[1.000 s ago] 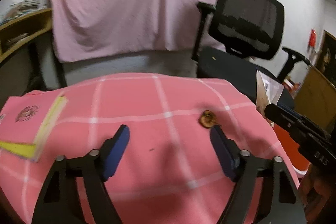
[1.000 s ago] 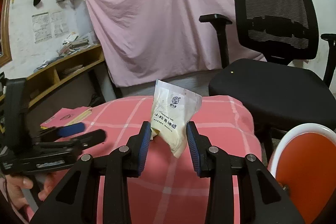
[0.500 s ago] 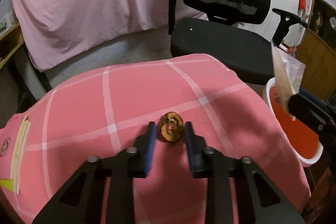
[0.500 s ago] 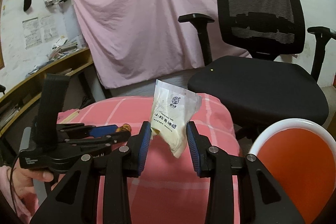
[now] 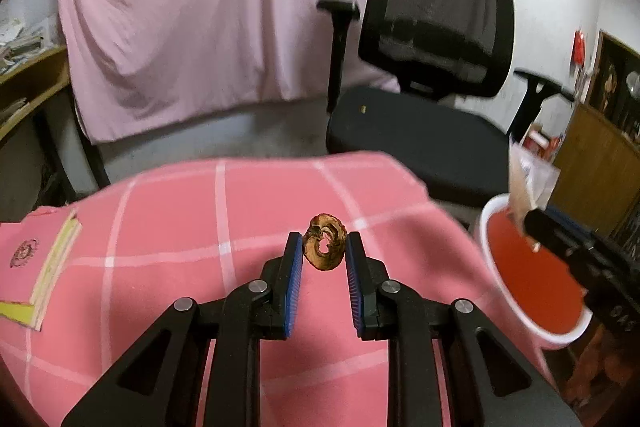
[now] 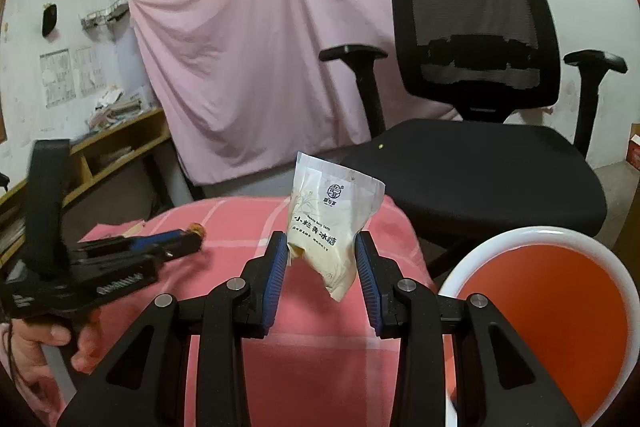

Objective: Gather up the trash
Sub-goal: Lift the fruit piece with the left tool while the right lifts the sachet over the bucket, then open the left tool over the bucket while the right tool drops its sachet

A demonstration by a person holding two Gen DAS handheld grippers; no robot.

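My left gripper (image 5: 323, 243) is shut on a brown dried peel (image 5: 324, 247) and holds it above the pink checked table (image 5: 168, 227). It also shows in the right wrist view (image 6: 188, 235), with the peel (image 6: 197, 227) at its tip. My right gripper (image 6: 321, 241) is shut on a white snack bag (image 6: 328, 223), held up near the table's right edge, beside the white bin with an orange liner (image 6: 552, 315). In the left wrist view the bag (image 5: 524, 183) hangs over the bin (image 5: 532, 275).
A black office chair (image 5: 424, 99) stands behind the table, in front of a pink sheet (image 5: 200, 7). A pink book with yellow edges (image 5: 36, 259) lies at the table's left. Wooden shelves (image 6: 116, 143) stand on the left.
My left gripper closed on the peel and lifted it off the table. My right gripper carried the bag further right toward the bin.
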